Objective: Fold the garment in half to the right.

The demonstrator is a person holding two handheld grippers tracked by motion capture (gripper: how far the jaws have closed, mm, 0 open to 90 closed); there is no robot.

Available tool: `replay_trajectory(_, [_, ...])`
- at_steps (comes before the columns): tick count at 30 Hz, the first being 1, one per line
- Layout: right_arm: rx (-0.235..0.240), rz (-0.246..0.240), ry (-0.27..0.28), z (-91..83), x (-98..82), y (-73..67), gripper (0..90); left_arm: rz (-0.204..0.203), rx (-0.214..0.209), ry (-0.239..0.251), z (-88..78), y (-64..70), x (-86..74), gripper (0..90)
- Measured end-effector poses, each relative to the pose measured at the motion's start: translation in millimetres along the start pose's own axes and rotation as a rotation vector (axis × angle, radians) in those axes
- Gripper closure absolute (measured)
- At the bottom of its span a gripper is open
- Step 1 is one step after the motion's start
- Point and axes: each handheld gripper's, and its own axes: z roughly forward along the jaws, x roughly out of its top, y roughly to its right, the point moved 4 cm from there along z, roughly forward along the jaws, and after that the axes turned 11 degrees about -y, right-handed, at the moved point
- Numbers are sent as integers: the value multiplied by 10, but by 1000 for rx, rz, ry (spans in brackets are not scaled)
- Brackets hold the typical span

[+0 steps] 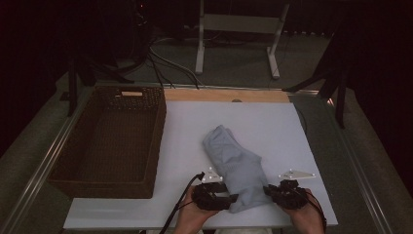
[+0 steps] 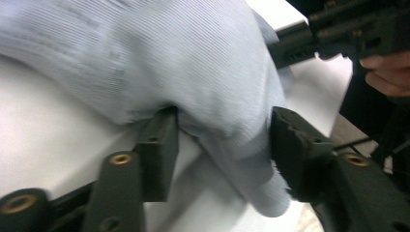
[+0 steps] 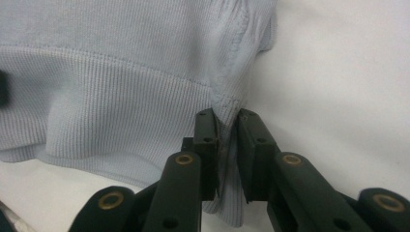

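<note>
— Where's the sweater from my jaws?

— On the white board, its long axis running away from you, with its near end between both grippers. My right gripper pinches the hem corner tight. The left gripper stands half open, cloth loose between.

— Anything else?

— The high view shows the basket lying to the left.

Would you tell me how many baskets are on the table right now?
1. The brown wicker basket sits at the table's left side, left of the pale blue garment; nothing shows inside it, though its near wall hides part of the floor.
</note>
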Motion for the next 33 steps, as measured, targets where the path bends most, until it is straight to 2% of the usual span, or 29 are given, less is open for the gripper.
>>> replay_trajectory(1, [-1, 1, 1, 1, 1, 2, 799, -4, 14, 21, -37, -23, 16, 401])
replay_trajectory(3, [-2, 2, 3, -2, 4, 4, 799, -8, 20, 34, -61, -45, 36, 297])
replay_trajectory(7, [-2, 3, 5, -1, 6, 7, 799, -7, 47, 59, -110, -83, 79, 228])
replay_trajectory(11, [-2, 3, 5, -1, 6, 5, 799, -4, 87, 85, -166, -138, 130, 203])
replay_trajectory(13, [-2, 3, 5, -1, 6, 5, 798, -2, 81, 89, -181, -161, 156, 89])
replay_trajectory(17, [-2, 2, 6, -1, 6, 5, 799, 14, 103, 96, -206, -195, 196, 86])
replay_trajectory(19, [-1, 2, 8, -4, 6, 6, 798, 16, 105, 103, -214, -214, 213, 46])
replay_trajectory(22, [0, 0, 9, -4, 6, 11, 797, 26, 108, 111, -225, -247, 235, 45])
replay_trajectory(26, [-2, -2, 10, -3, 5, 12, 796, 19, 101, 119, -223, -301, 265, 34])
replay_trajectory(33, [-1, -5, 10, -1, 5, 14, 796, 24, 119, 127, -235, -389, 318, 34])
